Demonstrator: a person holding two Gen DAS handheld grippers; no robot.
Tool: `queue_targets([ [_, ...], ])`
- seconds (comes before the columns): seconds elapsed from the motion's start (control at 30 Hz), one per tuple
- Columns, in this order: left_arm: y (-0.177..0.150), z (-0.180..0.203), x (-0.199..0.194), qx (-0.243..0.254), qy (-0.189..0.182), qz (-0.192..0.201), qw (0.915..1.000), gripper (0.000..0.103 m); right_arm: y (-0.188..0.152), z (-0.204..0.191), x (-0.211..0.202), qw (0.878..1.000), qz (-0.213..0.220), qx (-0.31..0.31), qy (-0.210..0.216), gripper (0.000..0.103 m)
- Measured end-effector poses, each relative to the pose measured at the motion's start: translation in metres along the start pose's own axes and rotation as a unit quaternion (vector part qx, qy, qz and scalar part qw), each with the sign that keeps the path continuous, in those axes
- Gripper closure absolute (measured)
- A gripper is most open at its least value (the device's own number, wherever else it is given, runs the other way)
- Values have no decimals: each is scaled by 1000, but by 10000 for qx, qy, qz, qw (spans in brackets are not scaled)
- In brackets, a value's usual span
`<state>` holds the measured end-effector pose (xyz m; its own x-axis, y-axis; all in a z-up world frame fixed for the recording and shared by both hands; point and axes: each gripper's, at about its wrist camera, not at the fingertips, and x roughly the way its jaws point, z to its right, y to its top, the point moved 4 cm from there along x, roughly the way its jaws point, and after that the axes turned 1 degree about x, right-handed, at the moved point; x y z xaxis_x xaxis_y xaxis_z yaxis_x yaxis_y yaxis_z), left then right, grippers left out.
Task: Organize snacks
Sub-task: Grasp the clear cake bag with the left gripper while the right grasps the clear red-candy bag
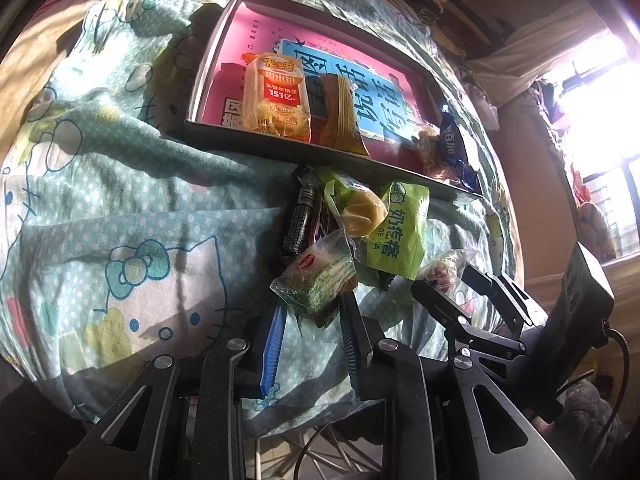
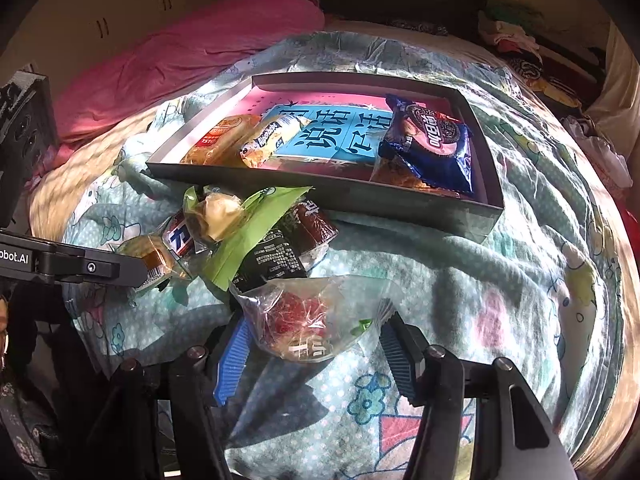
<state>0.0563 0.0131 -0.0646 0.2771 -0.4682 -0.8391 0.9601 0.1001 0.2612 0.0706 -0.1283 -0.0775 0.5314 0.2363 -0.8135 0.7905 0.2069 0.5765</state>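
A grey box (image 1: 280, 148) with a pink book in it lies on the bed; it also shows in the right wrist view (image 2: 320, 192). Inside are an orange rice-cracker pack (image 1: 276, 96), a yellow pack (image 1: 340, 116) and a blue Oreo pack (image 2: 428, 148). A pile of snacks lies before the box: a green pack (image 1: 396, 232), a black bar (image 1: 298, 216), a round yellow cake (image 2: 218, 212). My left gripper (image 1: 314, 308) is shut on a clear green-printed cake pack (image 1: 316, 284). My right gripper (image 2: 316, 340) is open around a clear pack with red filling (image 2: 304, 316).
The bed has a pale green cartoon-cat sheet (image 1: 120, 220). A pink quilt (image 2: 180, 52) lies behind the box. Clothes (image 2: 520, 48) are heaped at the far right. A bright window (image 1: 592, 120) is to the right.
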Motion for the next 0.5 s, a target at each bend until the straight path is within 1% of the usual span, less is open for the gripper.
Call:
queue_targets([
  [0.1, 2, -1, -4, 0, -55, 128, 9999, 75, -1, 0, 2, 10000, -27, 29, -5, 42],
  [0.27, 8, -2, 0, -74, -68, 212, 9997, 75, 0, 0, 4, 10000, -48, 46, -9, 42],
  [0.37, 11, 4, 5, -43, -27, 189, 9998, 75, 0, 0, 6, 10000, -51, 53, -19, 42],
  [0.43, 13, 7, 10, -29, 45, 116, 9999, 71, 0, 0, 6, 10000, -53, 65, -19, 42],
  [0.5, 13, 9, 13, -8, 109, 92, 9999, 70, 0, 1, 7, 9999, -59, 82, -11, 41],
])
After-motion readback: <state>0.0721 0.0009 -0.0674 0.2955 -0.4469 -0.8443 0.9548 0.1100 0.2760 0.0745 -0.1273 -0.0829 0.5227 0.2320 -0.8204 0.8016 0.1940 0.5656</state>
